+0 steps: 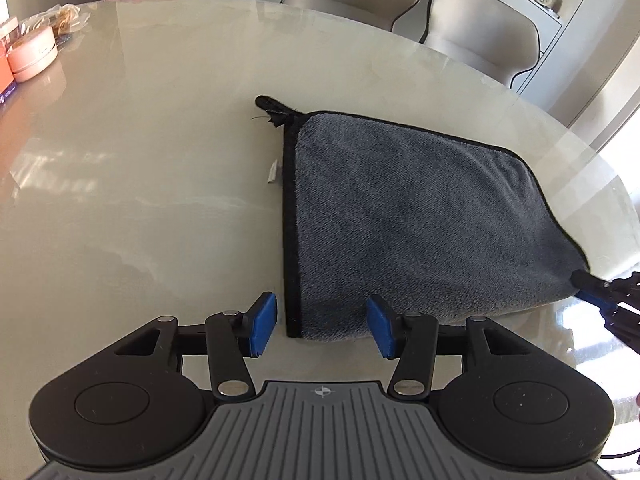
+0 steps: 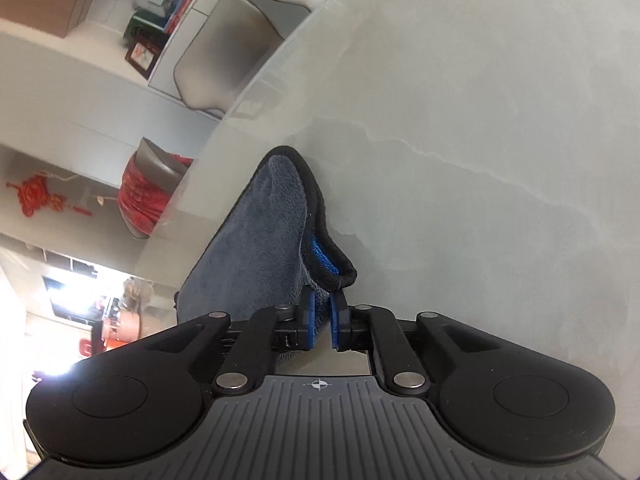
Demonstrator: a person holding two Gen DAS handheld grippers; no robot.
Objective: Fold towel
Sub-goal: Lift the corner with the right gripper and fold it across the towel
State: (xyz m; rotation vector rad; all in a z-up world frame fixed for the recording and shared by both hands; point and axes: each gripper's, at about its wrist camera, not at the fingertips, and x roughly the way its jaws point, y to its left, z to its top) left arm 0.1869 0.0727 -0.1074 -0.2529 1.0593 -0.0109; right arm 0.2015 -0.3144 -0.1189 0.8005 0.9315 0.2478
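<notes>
A grey towel [image 1: 408, 220] with black edging lies folded on the pale marble table [image 1: 160, 160]; a black hanging loop [image 1: 272, 108] sticks out at its far left corner. My left gripper [image 1: 322, 326] is open and empty, its blue pads astride the towel's near left corner. My right gripper [image 2: 322, 316] is shut on the towel's corner [image 2: 320, 256], and the towel [image 2: 260, 248] hangs slightly lifted there. The right gripper also shows in the left wrist view [image 1: 600, 292] at the towel's right corner.
A pink round container [image 1: 32, 56] and packets stand at the table's far left. Beige chairs [image 1: 480, 28] line the far edge. A small white tag [image 1: 273, 170] lies beside the towel. The table edge curves close on the right.
</notes>
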